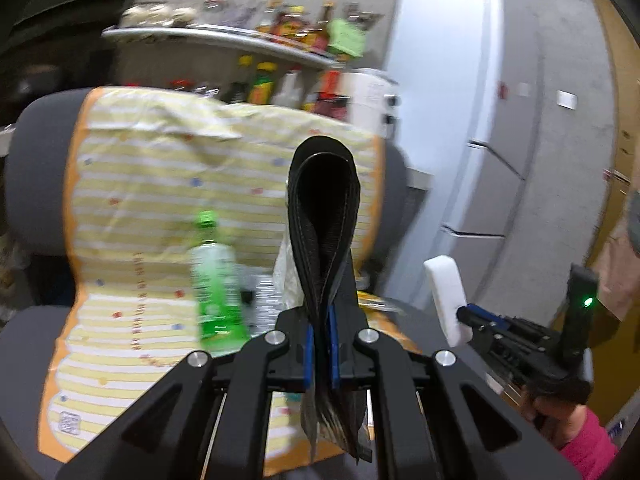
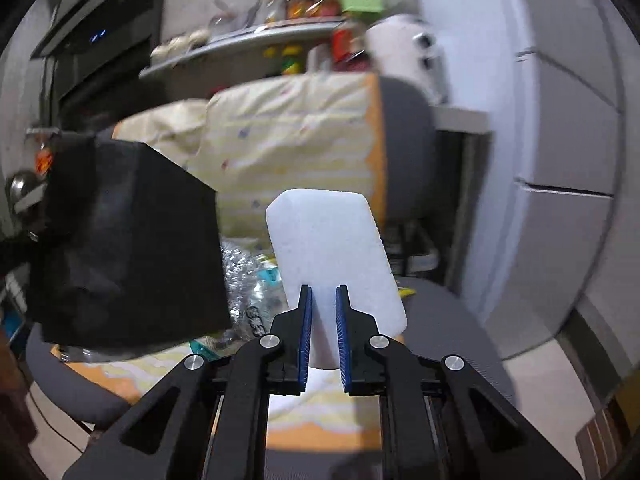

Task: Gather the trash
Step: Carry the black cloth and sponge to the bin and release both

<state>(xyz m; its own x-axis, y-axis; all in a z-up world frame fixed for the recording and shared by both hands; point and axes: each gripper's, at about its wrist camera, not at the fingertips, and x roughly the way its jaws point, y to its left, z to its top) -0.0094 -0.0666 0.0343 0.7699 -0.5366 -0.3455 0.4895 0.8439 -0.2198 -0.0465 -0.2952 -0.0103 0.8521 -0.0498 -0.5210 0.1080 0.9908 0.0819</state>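
Observation:
My left gripper (image 1: 322, 320) is shut on the rim of a black trash bag (image 1: 324, 208), which stands up as a folded loop above the fingers; the same bag shows as a dark mass in the right wrist view (image 2: 128, 248). My right gripper (image 2: 324, 300) is shut on a white foam block (image 2: 332, 248), also seen at the right in the left wrist view (image 1: 446, 296). A green plastic bottle (image 1: 214, 280) stands on the chair seat. A crushed clear bottle (image 2: 248, 280) and a clear plastic wrapper (image 1: 288, 272) lie beside it.
An office chair (image 1: 36, 168) draped in a yellow striped cloth (image 1: 152, 184) holds the trash. Behind it stands a shelf (image 1: 208, 38) of sauce bottles. A white fridge (image 1: 460, 120) stands to the right, a dark appliance (image 2: 96, 40) to the left.

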